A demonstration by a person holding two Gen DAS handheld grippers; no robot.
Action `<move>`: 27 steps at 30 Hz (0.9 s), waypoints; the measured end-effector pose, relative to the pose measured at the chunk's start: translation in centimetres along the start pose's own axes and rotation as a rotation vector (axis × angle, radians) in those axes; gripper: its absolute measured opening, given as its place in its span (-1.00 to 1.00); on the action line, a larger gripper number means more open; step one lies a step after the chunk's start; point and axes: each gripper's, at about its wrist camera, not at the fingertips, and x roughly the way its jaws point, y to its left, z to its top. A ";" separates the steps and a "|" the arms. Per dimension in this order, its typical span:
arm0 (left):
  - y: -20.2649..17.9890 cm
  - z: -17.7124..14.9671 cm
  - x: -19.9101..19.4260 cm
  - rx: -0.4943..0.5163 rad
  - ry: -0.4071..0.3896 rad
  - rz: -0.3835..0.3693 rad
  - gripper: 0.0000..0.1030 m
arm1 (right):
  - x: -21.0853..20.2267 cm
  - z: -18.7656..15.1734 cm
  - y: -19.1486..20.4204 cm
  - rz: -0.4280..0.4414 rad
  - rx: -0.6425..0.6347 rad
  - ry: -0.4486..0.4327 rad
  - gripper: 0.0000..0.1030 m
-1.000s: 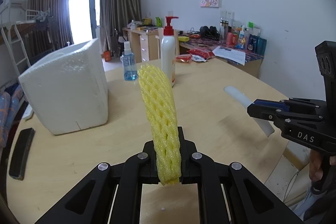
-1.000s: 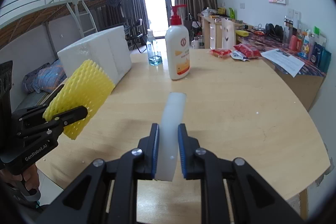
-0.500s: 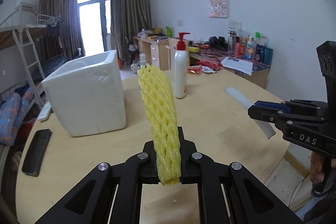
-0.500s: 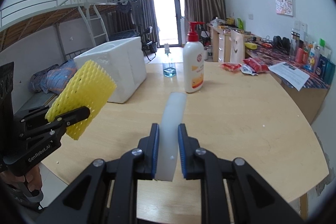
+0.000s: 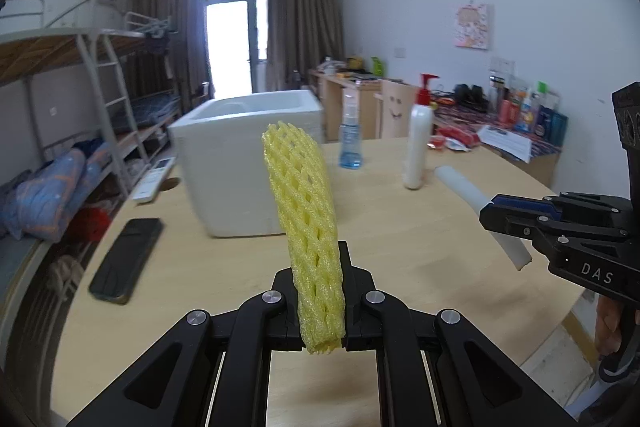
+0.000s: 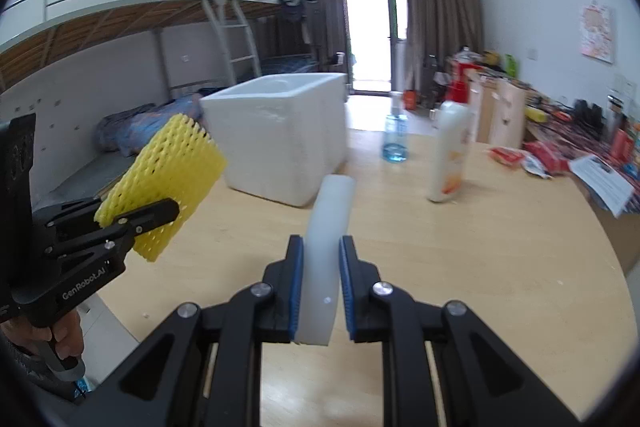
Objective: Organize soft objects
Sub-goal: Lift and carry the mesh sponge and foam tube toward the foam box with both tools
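Observation:
My left gripper [image 5: 320, 271] is shut on a yellow foam net sleeve [image 5: 304, 223] that stands upright above the table; the sleeve also shows in the right wrist view [image 6: 168, 179]. My right gripper [image 6: 320, 267] is shut on a white foam strip [image 6: 326, 243], also visible in the left wrist view [image 5: 472, 203]. A white foam box [image 5: 244, 163] [image 6: 284, 135], open at the top, stands on the round wooden table [image 5: 420, 239] ahead of both grippers. Both grippers hover above the table's near part.
A white pump bottle [image 5: 418, 151] [image 6: 448, 155] and a blue spray bottle [image 5: 350, 143] [image 6: 396, 143] stand right of the box. A black phone [image 5: 126, 259] lies at the table's left edge. Bunk beds are left, cluttered desks right.
Both grippers have risen and turned left, so the foam box now sits nearer the middle of both views and its open top shows. Both grips are unchanged.

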 end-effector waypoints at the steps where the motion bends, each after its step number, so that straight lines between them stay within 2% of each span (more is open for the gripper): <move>1: 0.4 -0.1 -0.2 -0.007 0.000 0.015 -0.79 | 0.2 0.1 0.4 0.011 -0.008 0.000 -0.59; 7: 2.7 -0.5 -0.9 -0.053 0.003 0.085 -0.79 | 1.9 1.0 2.6 0.087 -0.057 0.004 -0.59; 13: 4.0 -0.7 -1.3 -0.080 0.006 0.125 -0.79 | 3.4 1.6 4.0 0.137 -0.089 0.013 -0.59; 27: 4.4 -0.3 -0.6 -0.086 0.016 0.116 -0.79 | 3.8 1.9 4.2 0.139 -0.098 0.016 -0.59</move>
